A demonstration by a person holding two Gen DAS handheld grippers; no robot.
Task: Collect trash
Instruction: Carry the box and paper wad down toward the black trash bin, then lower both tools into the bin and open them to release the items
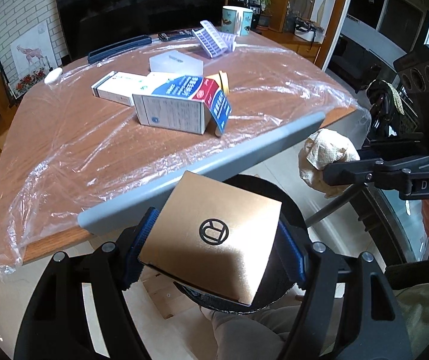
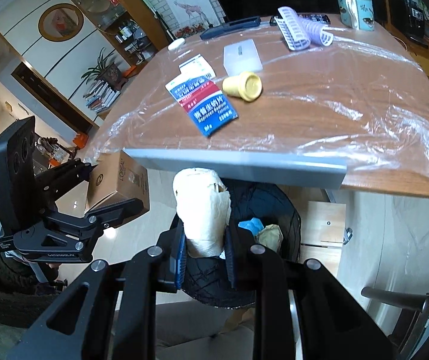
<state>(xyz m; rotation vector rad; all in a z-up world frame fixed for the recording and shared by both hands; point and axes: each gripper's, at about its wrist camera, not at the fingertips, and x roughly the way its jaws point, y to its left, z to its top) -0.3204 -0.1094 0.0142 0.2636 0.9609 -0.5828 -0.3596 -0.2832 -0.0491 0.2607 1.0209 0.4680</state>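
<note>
- Gold-faced carton (image 1: 211, 237) is gripped across its sides by the blue pads of the left gripper (image 1: 214, 255), its logo face turned up at the left wrist camera.
- Directly beneath that carton a black trash bin (image 1: 289, 204) is seen on the floor, just off the grey edge strip of the bench (image 1: 64, 138).
- A crumpled paper towel wad (image 2: 204, 210) is pinched between the closed jaws of the right gripper (image 2: 205, 249), and it stands up above the pads.
- In the right wrist view the bin mouth (image 2: 274, 210) lies under and just behind the wad, with blue and tan scraps already inside.
- The step in hand is judged to be the drop of both pieces into the bin.
- A good release is judged to need each piece centred over the mouth before the jaws are let go; the carton is wide against the opening, so it is best tipped corner-first.
- The two grippers are near each other over the bin, so one release at a time is advised.
- Still on the plastic-covered bench are a blue and red medicine box (image 2: 205, 105), a white box (image 1: 118, 88) and a yellow cap (image 2: 243, 85), well apart from both grippers.
</note>
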